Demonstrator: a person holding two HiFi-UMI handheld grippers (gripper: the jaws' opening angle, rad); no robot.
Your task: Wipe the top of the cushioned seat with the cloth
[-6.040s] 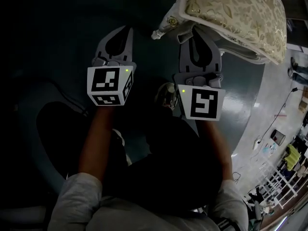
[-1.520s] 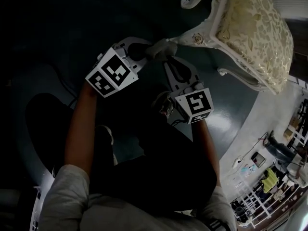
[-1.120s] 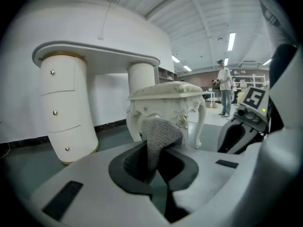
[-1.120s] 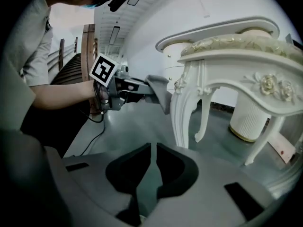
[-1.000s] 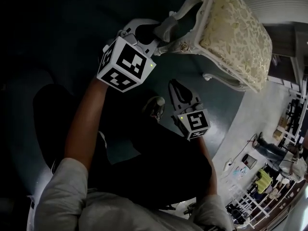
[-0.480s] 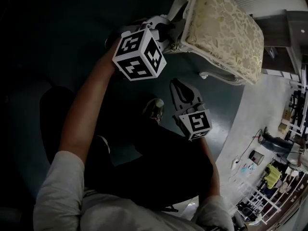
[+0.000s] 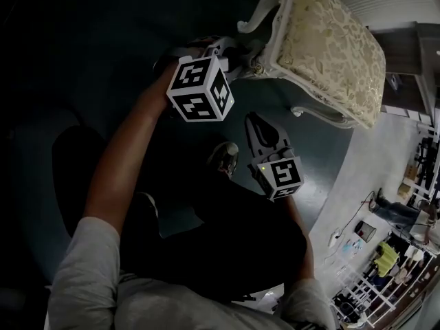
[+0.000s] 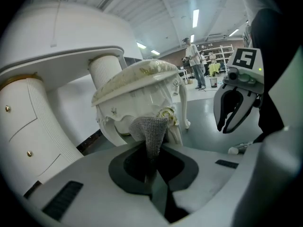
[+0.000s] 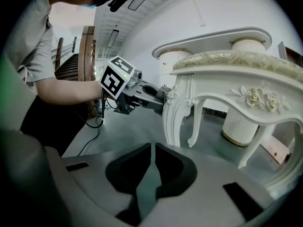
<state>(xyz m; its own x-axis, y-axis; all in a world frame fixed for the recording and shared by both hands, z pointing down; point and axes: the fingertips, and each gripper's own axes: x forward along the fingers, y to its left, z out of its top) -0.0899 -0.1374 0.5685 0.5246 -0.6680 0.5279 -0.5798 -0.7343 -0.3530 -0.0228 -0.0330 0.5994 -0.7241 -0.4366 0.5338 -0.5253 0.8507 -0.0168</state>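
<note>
My left gripper (image 8: 152,171), clamped on the grey cloth (image 8: 150,131), just rolled in by the carved corner of the cushioned seat (image 7: 330,47), upper middle of head view; cushion top looks unwiped so far; right gripper (image 9: 151,150) pinched shut, empty.

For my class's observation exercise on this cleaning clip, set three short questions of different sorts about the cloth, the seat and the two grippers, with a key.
1. True or false: the right gripper holds the cloth.
2. Where is the cloth? A) spread on top of the seat; B) pinched in the left gripper; C) draped over the right gripper.
3. Short answer: which gripper is nearer the seat?
Key: 1 false, its jaws are shut on nothing; 2 B; 3 the left.
</note>
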